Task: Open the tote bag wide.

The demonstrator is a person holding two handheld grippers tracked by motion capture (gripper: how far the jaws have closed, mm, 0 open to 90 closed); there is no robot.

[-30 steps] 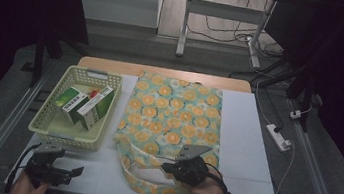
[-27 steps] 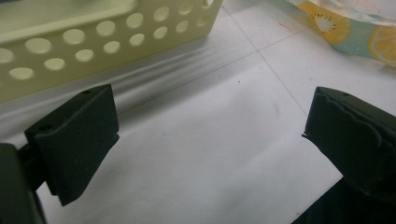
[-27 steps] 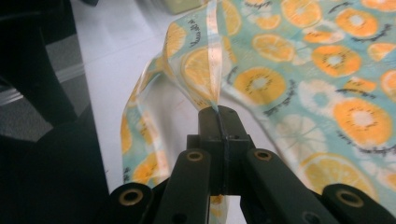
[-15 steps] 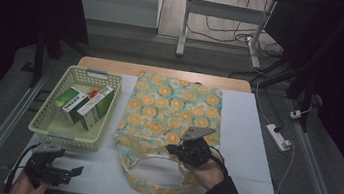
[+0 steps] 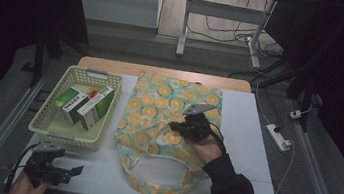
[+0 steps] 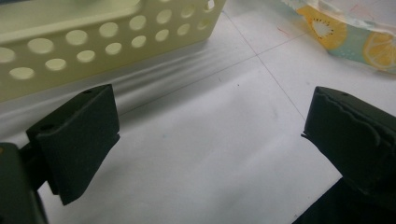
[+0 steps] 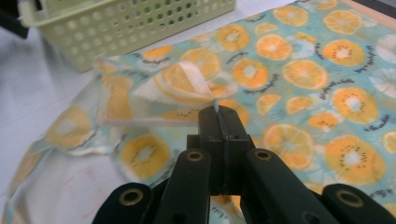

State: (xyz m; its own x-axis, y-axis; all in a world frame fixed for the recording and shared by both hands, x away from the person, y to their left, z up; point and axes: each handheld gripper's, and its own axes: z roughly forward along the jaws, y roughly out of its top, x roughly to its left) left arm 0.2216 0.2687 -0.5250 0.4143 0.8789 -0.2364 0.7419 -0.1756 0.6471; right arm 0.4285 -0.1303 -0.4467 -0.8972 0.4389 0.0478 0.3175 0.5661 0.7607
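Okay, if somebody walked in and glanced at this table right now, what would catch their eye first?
Probably the bright orange-slice tote bag spread flat across the middle of the white table. The right gripper has its jaws shut on a fold of the bag's fabric and lifts it. At the left stands a pale yellow basket with green boxes inside, and the left gripper sits open at the near edge.

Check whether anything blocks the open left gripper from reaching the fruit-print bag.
Nothing visible does. Bare white table lies between the left gripper and the fruit-print bag; the yellow basket sits off to the side.
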